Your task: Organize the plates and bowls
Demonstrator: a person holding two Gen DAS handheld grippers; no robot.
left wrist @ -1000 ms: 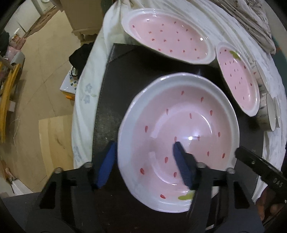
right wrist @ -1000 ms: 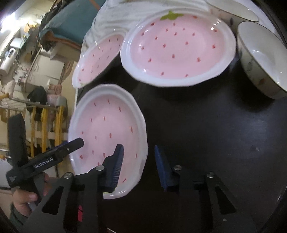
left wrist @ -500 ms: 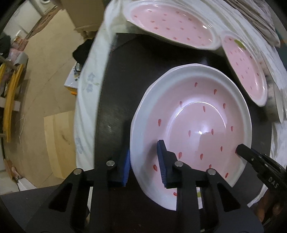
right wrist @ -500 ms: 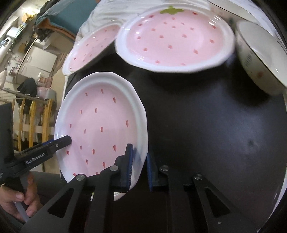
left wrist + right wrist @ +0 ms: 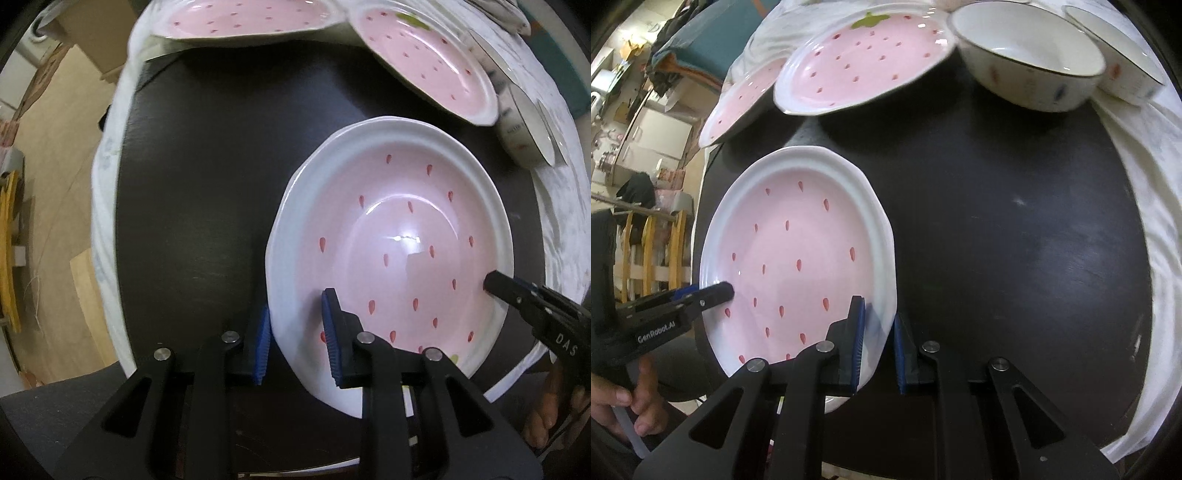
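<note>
A pink strawberry-pattern plate (image 5: 399, 236) with a white rim sits over the black mat (image 5: 192, 184). My left gripper (image 5: 295, 339) is shut on the plate's near-left rim, one blue pad inside and one outside. In the right wrist view the same plate (image 5: 798, 251) has my right gripper (image 5: 878, 345) shut on its opposite rim. Each gripper shows in the other's view: the right gripper's tip (image 5: 517, 291) and the left gripper's tip (image 5: 705, 295) both reach over the plate's edge. I cannot tell whether the plate touches the mat.
Two more pink plates (image 5: 864, 55) (image 5: 742, 99) lean at the mat's far edge. Beside them stand two white bowls (image 5: 1027, 55) (image 5: 1126, 55). A white cloth (image 5: 1145, 184) covers the table around the mat. A person's hand (image 5: 635, 402) holds the left gripper.
Both grippers went from open to shut on opposite rims of the near plate. The far plates and bowls now sit higher in both views.
</note>
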